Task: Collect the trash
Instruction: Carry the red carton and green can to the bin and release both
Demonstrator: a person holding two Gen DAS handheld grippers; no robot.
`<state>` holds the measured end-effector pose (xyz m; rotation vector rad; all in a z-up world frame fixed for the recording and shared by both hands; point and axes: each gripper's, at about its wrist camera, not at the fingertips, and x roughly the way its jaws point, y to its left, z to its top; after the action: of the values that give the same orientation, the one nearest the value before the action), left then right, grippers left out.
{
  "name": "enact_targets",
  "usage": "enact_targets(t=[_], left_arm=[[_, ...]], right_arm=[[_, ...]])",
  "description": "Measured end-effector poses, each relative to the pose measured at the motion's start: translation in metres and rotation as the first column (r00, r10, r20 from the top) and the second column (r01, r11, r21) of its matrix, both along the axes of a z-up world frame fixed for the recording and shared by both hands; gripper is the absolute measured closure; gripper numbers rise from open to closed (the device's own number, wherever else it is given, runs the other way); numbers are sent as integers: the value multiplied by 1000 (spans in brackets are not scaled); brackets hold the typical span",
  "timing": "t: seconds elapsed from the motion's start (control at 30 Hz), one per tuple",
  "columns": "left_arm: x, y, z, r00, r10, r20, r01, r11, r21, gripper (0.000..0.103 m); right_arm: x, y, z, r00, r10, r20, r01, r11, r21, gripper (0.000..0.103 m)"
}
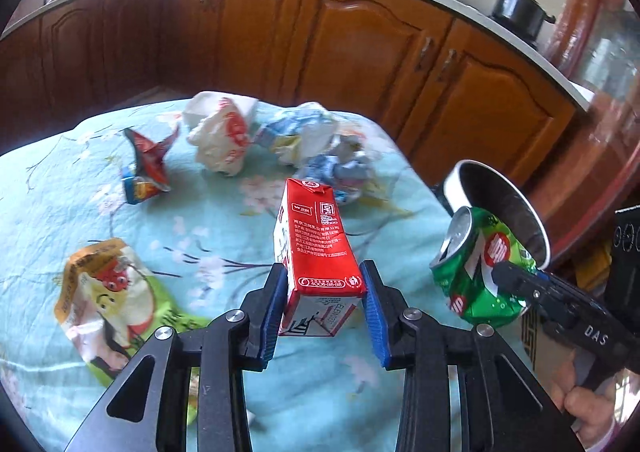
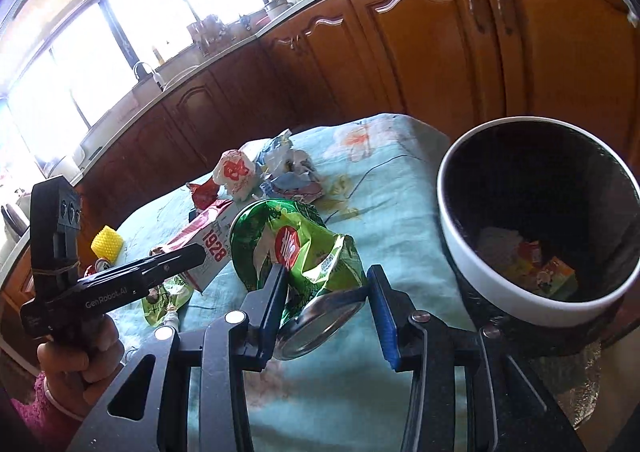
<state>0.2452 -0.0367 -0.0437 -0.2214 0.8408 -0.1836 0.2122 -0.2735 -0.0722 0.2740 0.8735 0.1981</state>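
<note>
My left gripper (image 1: 325, 284) is shut on a red and white milk carton (image 1: 316, 248) and holds it above the table. My right gripper (image 2: 326, 286) is shut on a crushed green soda can (image 2: 296, 252), held left of the bin; the can also shows in the left wrist view (image 1: 480, 268). A black trash bin with a white rim (image 2: 460, 260) stands at the table's right edge, with some wrappers at its bottom. The bin also shows in the left wrist view (image 1: 500, 208).
On the floral teal tablecloth (image 1: 224, 228) lie a green and orange snack bag (image 1: 108, 300), a red wrapper (image 1: 146, 168), a white and red plastic bag (image 1: 224, 136) and crumpled blue and white paper (image 1: 320, 144). Wooden kitchen cabinets (image 1: 320, 44) stand behind the table.
</note>
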Motion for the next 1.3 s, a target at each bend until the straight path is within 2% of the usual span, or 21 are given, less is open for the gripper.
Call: enact_targets(t=[0.67, 1.3], left_arm=[[4, -83, 28, 977, -200, 72, 201, 980, -5, 68], [53, -147, 27, 948, -302, 97, 302, 953, 16, 68]], right_arm=[[-31, -79, 35, 982, -176, 71, 179, 983, -33, 61], [-16, -134, 37, 962, -263, 70, 268, 961, -74, 61]])
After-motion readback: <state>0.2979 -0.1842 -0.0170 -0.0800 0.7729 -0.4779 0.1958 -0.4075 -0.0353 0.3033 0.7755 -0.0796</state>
